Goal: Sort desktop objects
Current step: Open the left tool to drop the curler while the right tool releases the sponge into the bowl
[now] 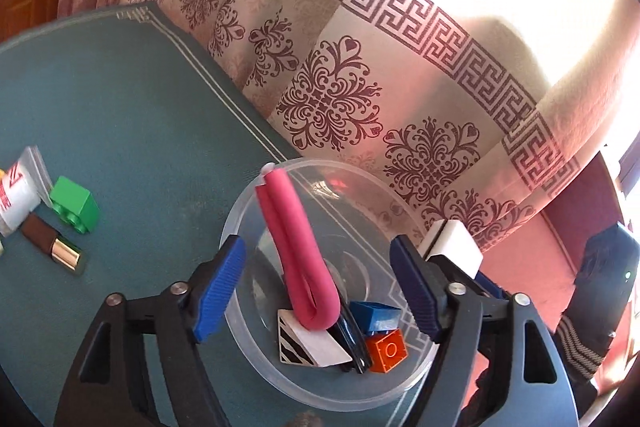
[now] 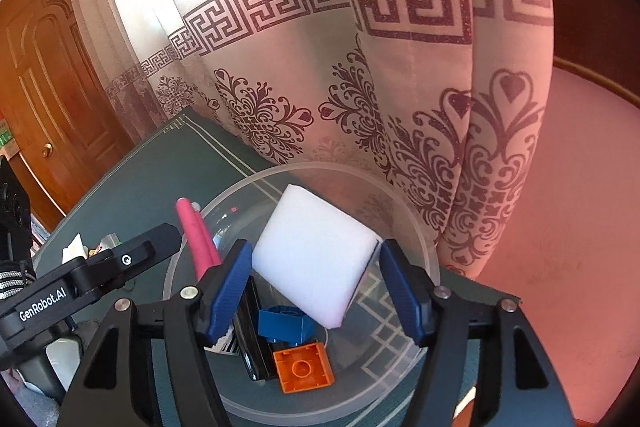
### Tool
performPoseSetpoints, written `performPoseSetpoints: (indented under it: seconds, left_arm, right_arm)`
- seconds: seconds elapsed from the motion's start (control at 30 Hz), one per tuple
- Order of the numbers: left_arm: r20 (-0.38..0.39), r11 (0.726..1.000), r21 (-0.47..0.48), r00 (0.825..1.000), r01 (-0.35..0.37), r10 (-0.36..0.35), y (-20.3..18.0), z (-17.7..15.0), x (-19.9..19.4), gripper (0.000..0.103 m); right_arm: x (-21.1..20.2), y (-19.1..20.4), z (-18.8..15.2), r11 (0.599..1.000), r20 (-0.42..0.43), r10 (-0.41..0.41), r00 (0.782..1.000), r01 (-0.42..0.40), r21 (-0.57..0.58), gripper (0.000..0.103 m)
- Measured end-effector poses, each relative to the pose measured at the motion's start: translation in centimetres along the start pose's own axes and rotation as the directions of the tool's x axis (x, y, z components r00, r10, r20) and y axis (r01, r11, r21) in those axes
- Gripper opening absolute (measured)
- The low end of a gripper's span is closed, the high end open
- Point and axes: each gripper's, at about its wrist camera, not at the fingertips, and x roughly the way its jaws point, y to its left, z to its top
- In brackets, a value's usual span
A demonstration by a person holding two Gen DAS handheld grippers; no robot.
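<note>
A clear plastic bowl stands at the table's far edge. In it lie a folded pink foam tube, a blue brick, an orange brick, a zebra-striped card and a black flat object. My left gripper is open and empty over the bowl. My right gripper is shut on a white sponge block and holds it over the bowl.
On the teal table mat at the left lie a green brick, a white tube and a brown-and-gold lipstick. A patterned curtain hangs right behind the table. A wooden door stands left.
</note>
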Motion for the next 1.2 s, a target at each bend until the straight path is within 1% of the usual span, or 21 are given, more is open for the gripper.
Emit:
performPoseSetpoints:
  seconds: [0.13,0.3,0.63,0.67,0.73,0.77,0.93,1.07,1.17,1.2]
  left_arm:
    - [0.028,1.0,-0.026,1.0,0.015,-0.014,0.3,0.3,-0.7,0.082]
    - [0.039,0.998,-0.015,0.997,0.065,-0.064,0.1,0.5,-1.1,0.082]
    - [0.065,0.994,-0.001,0.992,0.109,-0.109,0.0,0.6,-2.0,0.082]
    - [0.07,0.994,-0.004,0.991,0.112,-0.111,0.0,0.7,-2.2,0.082]
    - [0.079,0.994,-0.013,0.991,0.113,-0.112,0.3,0.9,-2.5,0.082]
    - [0.084,0.993,-0.018,0.99,0.113,-0.112,0.4,0.9,-2.6,0.082]
    - [0.106,0.993,-0.037,0.989,0.112,-0.107,1.0,1.1,-3.5,0.082]
    - [0.122,0.996,-0.035,0.989,0.086,-0.081,1.0,1.3,-4.0,0.082]
    - [0.132,0.998,-0.023,0.99,0.053,-0.05,0.9,1.3,-4.3,0.082]
    - [0.136,0.998,-0.03,0.989,0.055,-0.05,0.9,1.3,-4.4,0.082]
  right_arm:
    - [-0.1,0.2,-0.1,1.0,0.005,0.004,1.0,-0.004,0.005,0.072]
    - [-0.4,0.1,-0.1,1.0,0.009,0.007,1.0,-0.007,0.014,0.072]
    - [-0.6,0.7,-0.2,1.0,0.007,0.008,1.0,-0.008,-0.002,0.072]
    - [-0.7,0.7,-0.2,1.0,0.008,0.008,1.0,-0.008,-0.005,0.074]
    - [-0.7,0.9,-0.2,1.0,0.012,0.007,1.0,-0.007,-0.004,0.08]
    - [-0.8,0.9,-0.2,1.0,0.016,0.004,1.0,-0.004,-0.004,0.08]
    - [-1.2,1.2,-0.2,1.0,0.022,0.002,1.0,-0.002,-0.009,0.08]
    - [-1.6,2.0,-0.3,1.0,0.027,0.014,1.0,-0.013,-0.025,0.08]
    - [-1.7,2.8,-0.4,0.999,0.028,0.025,0.999,-0.024,-0.041,0.08]
    - [-1.7,3.0,-0.5,0.999,0.028,0.029,0.999,-0.028,-0.045,0.08]
